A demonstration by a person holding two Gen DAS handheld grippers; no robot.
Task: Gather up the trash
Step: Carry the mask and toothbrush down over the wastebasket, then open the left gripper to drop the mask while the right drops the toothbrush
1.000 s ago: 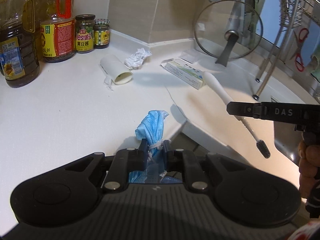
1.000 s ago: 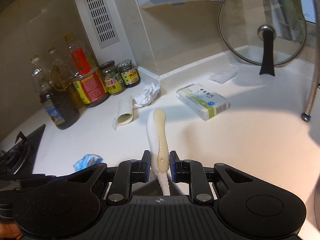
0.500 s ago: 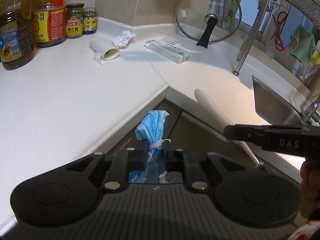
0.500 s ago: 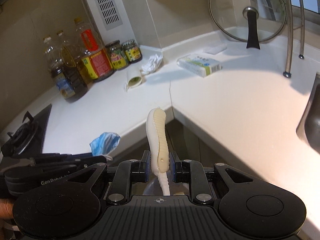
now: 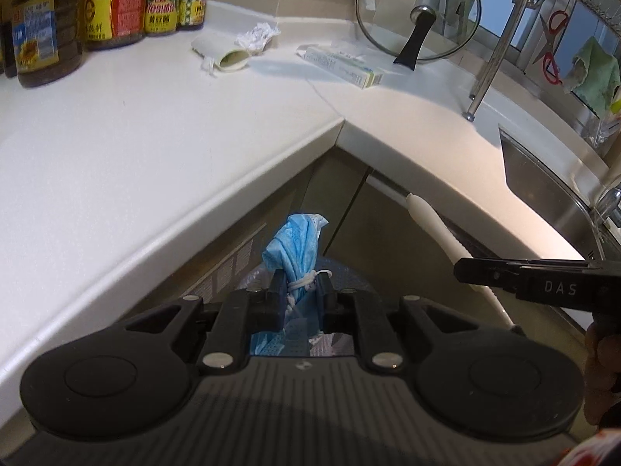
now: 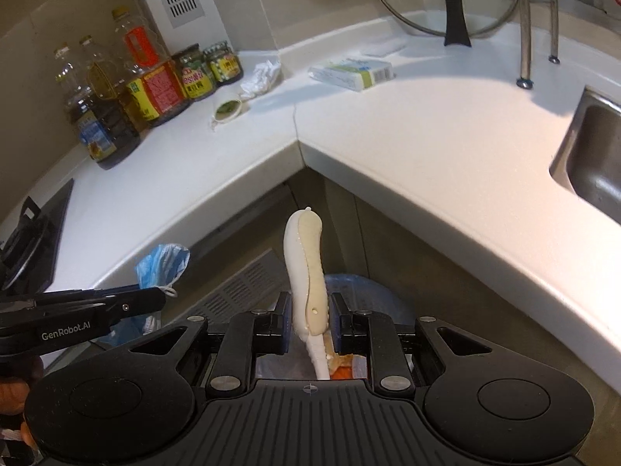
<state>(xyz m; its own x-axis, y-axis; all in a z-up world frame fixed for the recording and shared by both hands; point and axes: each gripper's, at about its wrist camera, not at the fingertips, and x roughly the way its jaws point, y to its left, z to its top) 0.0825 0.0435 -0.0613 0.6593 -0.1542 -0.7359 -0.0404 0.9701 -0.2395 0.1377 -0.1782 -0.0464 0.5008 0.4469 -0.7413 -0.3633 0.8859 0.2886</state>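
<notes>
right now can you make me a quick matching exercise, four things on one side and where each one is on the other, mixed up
Things:
1. blue face mask
2. white toothbrush
3. crumpled tissue
4. glass lid

Places:
A. propped upright at the back of the counter
B. clamped in the left hand-held gripper
C. lying on the counter beside the paper tube
D. clamped in the right hand-held gripper

Pairs: 1-B, 2-D, 3-C, 4-A
</notes>
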